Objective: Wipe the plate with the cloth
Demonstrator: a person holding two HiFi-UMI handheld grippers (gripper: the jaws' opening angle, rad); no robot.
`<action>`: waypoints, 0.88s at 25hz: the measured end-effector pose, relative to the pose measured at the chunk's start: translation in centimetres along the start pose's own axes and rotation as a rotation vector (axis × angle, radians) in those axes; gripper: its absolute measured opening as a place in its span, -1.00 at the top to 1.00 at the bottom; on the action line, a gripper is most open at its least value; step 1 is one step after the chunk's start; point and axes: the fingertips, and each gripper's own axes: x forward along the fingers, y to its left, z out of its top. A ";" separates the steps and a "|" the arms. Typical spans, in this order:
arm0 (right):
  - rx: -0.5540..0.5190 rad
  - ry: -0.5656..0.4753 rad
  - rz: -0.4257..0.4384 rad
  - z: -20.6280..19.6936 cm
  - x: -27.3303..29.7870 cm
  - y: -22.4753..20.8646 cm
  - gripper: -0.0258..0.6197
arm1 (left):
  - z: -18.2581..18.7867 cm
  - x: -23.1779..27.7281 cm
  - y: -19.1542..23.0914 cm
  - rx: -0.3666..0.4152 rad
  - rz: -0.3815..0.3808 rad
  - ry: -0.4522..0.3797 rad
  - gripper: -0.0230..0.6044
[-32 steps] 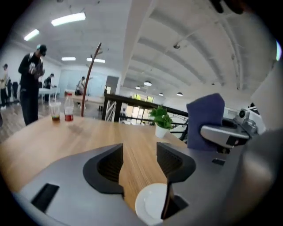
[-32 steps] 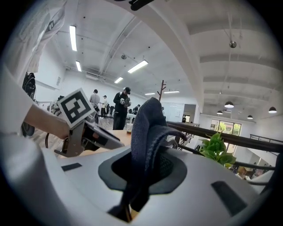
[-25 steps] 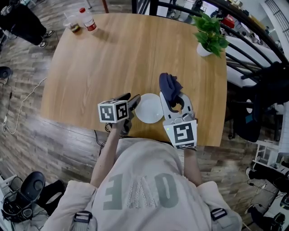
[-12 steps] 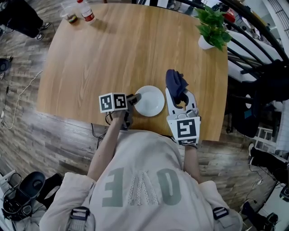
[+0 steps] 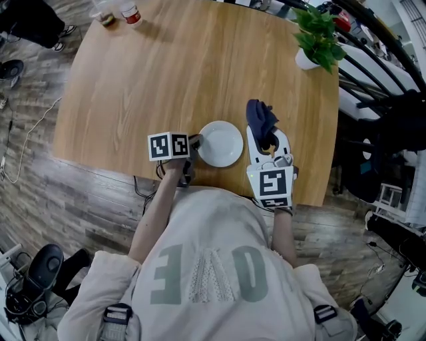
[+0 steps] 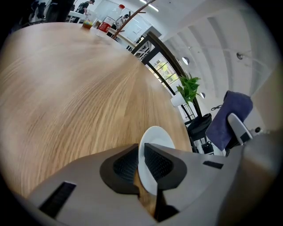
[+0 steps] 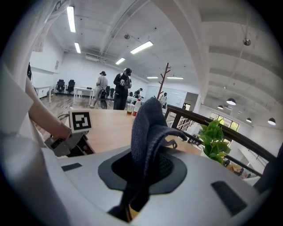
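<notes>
A small white plate (image 5: 221, 143) lies near the front edge of the round wooden table (image 5: 166, 80). My left gripper (image 5: 195, 141) is at the plate's left rim. In the left gripper view the plate (image 6: 155, 137) stands edge-on between the jaws, which have just been closing and now pinch its rim at my left gripper (image 6: 141, 155). My right gripper (image 5: 266, 135) is just right of the plate, shut on a dark blue cloth (image 5: 259, 116) that bunches up above the jaws. That cloth (image 7: 148, 126) fills the middle of the right gripper view.
A potted plant (image 5: 316, 36) stands at the table's far right. A bottle (image 5: 130, 12) and a cup (image 5: 103, 16) are at the far left edge. Dark chairs (image 5: 379, 146) crowd the right side. People (image 7: 121, 88) stand far off in the room.
My left gripper came down to the plate's left rim and its jaws closed on it. The right gripper sank a little with the cloth, staying beside the plate.
</notes>
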 end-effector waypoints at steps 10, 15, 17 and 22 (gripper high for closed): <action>-0.561 0.498 0.284 -12.0 5.1 4.1 0.74 | 0.0 -0.1 0.0 -0.008 -0.009 -0.025 0.78; -0.640 0.562 0.340 -14.2 6.3 5.5 0.75 | 0.1 -0.1 0.0 -0.019 -0.021 -0.032 0.78; -0.667 0.580 0.344 -14.8 6.4 6.0 0.74 | 0.1 -0.1 0.0 -0.028 -0.025 -0.040 0.79; -0.682 0.586 0.351 -15.0 5.3 6.9 0.75 | 0.1 -0.3 0.0 -0.037 -0.016 -0.065 0.79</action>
